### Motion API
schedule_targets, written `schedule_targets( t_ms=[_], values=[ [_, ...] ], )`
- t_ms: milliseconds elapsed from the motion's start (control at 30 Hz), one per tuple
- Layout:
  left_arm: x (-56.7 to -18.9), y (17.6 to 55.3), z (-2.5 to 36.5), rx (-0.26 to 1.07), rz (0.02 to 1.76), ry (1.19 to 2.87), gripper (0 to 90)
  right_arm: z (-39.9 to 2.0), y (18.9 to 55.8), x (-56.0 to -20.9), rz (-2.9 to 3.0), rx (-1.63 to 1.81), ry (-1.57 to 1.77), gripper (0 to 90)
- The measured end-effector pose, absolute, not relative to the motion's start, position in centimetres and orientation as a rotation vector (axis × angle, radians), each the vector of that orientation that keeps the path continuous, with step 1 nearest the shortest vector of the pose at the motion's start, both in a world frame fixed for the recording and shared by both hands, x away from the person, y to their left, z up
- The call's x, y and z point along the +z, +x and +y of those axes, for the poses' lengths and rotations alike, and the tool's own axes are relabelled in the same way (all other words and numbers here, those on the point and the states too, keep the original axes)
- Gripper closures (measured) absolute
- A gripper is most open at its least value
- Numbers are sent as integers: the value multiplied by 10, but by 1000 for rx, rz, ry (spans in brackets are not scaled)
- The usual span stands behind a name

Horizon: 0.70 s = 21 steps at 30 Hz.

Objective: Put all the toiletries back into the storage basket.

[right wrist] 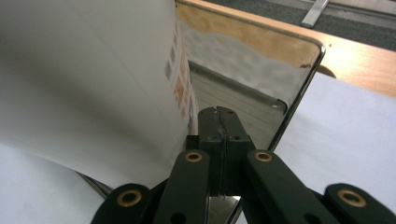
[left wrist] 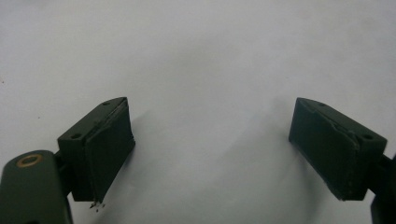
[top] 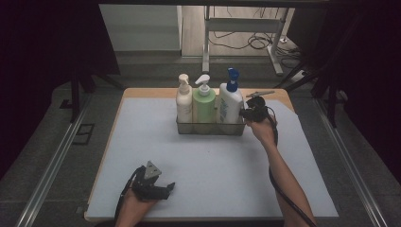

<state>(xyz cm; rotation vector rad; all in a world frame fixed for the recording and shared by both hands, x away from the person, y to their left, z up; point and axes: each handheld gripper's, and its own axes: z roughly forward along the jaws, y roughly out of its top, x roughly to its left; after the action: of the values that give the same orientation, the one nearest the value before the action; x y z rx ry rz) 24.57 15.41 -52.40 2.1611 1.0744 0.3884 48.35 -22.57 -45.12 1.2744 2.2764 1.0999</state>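
Worktop: a wooden table [top: 142, 92] covered by a pale mat [top: 213, 165] that leaves the far edge bare as a strip of wood.
Basket: a clear, shiny-walled basket [top: 210, 126] stands on the mat near the far edge, about midway between the left and right edges.
Bottles: three pump bottles stand upright in a row inside the basket: a cream bottle [top: 184, 101] at its left end, a green bottle [top: 204, 104] in the middle, and a white bottle with a blue pump [top: 229, 105] at its right end.
Right gripper: the right gripper [right wrist: 219, 123] is at the right end of the basket, held by the right hand [top: 261, 128], whose forearm comes in from the near edge.
Right gripper's fingers: pressed flat together, pad to pad; whether the basket's thin wall is caught between them cannot be told.
Right gripper's surroundings: its tips lie just beside the white bottle with a blue pump, with the basket's reflective end wall [right wrist: 252, 70] directly ahead.
Left gripper: the left gripper [left wrist: 210, 144] rests low over the mat near the near left corner, held by the left hand [top: 137, 208], well apart from the basket.
Left gripper's fingers: spread wide, with bare mat between them.
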Motion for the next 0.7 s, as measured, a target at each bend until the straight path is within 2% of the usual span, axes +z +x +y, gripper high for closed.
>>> schedule_targets(
  t_ms=[700],
  values=[
    [-524, 246, 154, 391, 1073, 2161, 134, -214, 479, -464, 2329, 1095, 1257, 895]
  ],
)
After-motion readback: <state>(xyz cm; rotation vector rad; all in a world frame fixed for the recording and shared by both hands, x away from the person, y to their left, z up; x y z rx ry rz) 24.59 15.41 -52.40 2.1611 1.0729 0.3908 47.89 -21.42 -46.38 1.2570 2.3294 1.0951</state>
